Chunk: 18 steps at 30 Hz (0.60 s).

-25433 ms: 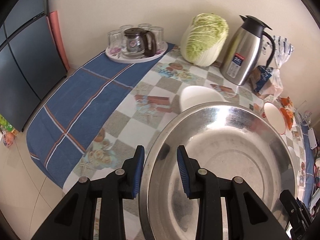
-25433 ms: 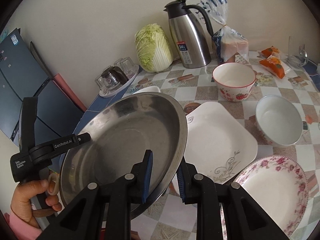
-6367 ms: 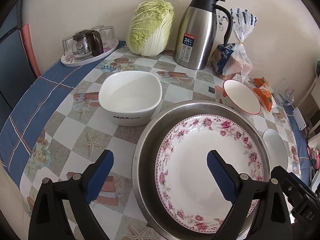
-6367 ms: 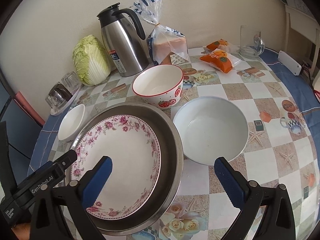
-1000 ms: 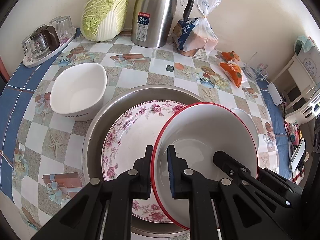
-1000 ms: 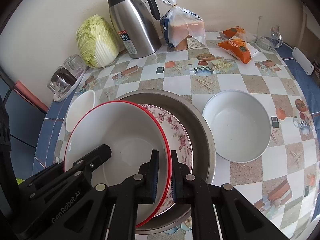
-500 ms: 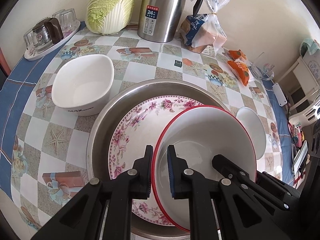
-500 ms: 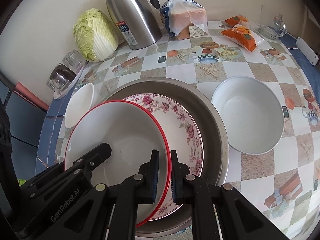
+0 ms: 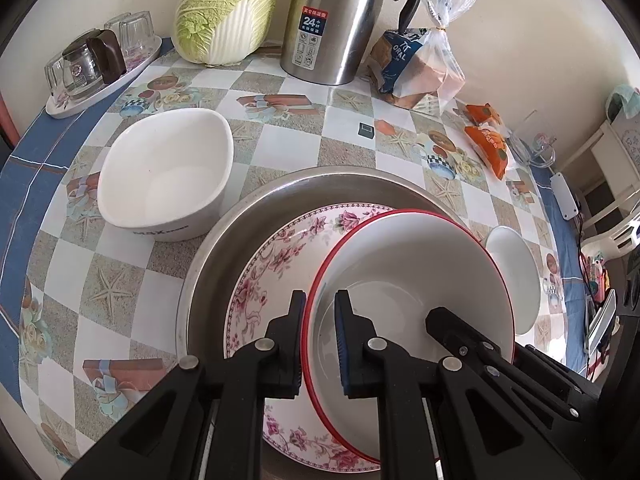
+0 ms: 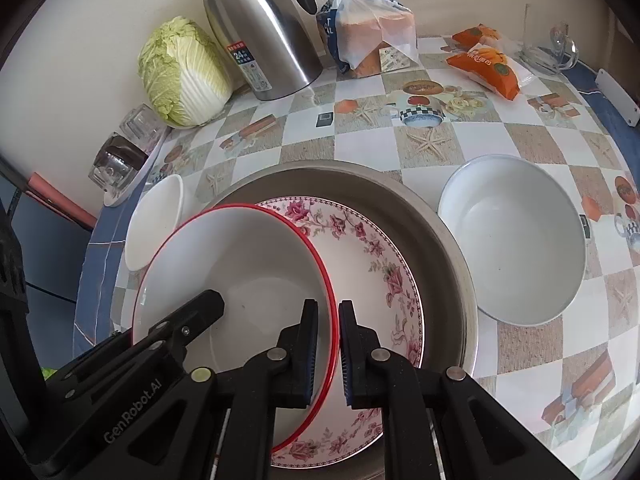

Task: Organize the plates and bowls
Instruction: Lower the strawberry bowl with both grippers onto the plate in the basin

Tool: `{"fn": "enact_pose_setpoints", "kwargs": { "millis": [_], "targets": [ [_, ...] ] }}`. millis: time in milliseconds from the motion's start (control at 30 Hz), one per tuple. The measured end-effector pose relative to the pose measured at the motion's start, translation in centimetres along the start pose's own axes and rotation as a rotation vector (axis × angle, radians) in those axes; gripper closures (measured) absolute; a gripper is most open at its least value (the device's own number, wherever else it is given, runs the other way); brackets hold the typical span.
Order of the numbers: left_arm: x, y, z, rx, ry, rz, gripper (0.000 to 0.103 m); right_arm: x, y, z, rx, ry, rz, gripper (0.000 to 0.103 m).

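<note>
Both grippers hold one red-rimmed white bowl [image 9: 416,264] [image 10: 240,264] by opposite sides of its rim. My left gripper [image 9: 320,304] is shut on the bowl's near-left rim. On the near-right rim my right gripper [image 10: 328,312] is shut. The bowl hangs tilted just over a pink-flowered plate [image 9: 276,264] [image 10: 360,248], which lies inside a wide steel basin [image 9: 320,184] [image 10: 440,232]. A squarish white bowl [image 9: 168,172] stands left of the basin, and a round white bowl [image 10: 516,240] [image 9: 516,272] stands to its right.
Along the wall stand a cabbage [image 9: 228,12], a steel jug [image 9: 340,20], a bagged loaf [image 9: 420,64] and a tray of glasses [image 9: 96,68]. Orange snack packets [image 9: 488,140] lie at the far right. The checked table [image 9: 80,280] rounds off to the left.
Both grippers have carried the red-rimmed bowl slightly further over the flowered plate and a little lower. Their hold on the rim is unchanged.
</note>
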<state>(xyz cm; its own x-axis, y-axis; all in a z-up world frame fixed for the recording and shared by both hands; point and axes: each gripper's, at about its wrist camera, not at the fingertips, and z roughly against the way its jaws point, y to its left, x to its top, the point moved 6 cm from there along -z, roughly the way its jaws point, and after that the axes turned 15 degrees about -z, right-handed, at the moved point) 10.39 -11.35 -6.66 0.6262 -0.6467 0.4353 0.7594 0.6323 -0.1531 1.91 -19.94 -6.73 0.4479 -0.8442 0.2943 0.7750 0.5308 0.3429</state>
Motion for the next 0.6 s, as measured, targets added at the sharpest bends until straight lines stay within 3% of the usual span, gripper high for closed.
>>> {"fn": "enact_pose_setpoints", "kwargs": {
  "millis": [600],
  "targets": [
    [0.39, 0.25, -0.96, 0.003, 0.004, 0.006, 0.090, 0.48, -0.02, -0.99, 0.005, 0.008, 0.003, 0.090]
  ]
}}
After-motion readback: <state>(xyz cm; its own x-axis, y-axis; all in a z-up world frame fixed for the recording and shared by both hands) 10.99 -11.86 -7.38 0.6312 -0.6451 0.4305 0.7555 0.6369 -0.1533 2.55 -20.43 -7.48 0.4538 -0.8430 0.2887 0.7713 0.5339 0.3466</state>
